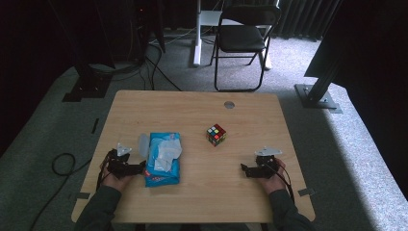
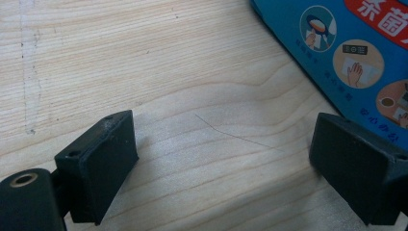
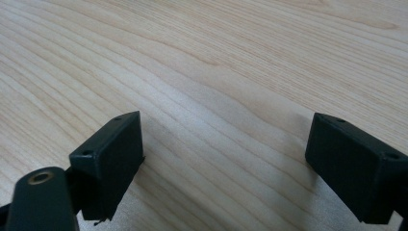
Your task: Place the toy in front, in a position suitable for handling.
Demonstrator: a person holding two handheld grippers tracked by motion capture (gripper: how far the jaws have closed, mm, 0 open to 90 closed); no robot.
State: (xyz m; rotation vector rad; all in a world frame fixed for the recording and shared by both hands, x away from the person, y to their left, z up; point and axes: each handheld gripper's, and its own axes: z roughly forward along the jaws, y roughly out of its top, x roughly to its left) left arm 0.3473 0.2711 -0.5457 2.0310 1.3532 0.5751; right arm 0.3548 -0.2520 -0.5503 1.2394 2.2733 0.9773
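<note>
On the wooden table, the left gripper rests low at about eight o'clock from the table's centre, held in the person's left hand, with its jaws spread wide and nothing between them. In the left gripper view the same gripper looks down on bare wood grain, and the corner of the blue wet-wipe pack lies at about one o'clock, just past the far jaw; I cannot tell whether that jaw touches the pack. In the high view the wet-wipe pack lies flat just beside the left gripper, at its three o'clock, with a white wipe pulled up out of its top opening and its clear lid flap hanging off the pack's left edge. The right gripper sits at about four o'clock from the table's centre, held in the right hand, well apart from the pack. Its jaws are also wide apart, and the right gripper view shows this gripper over plain tabletop. A colour cube stands near the middle of the table, at about eleven o'clock from the right gripper.
</note>
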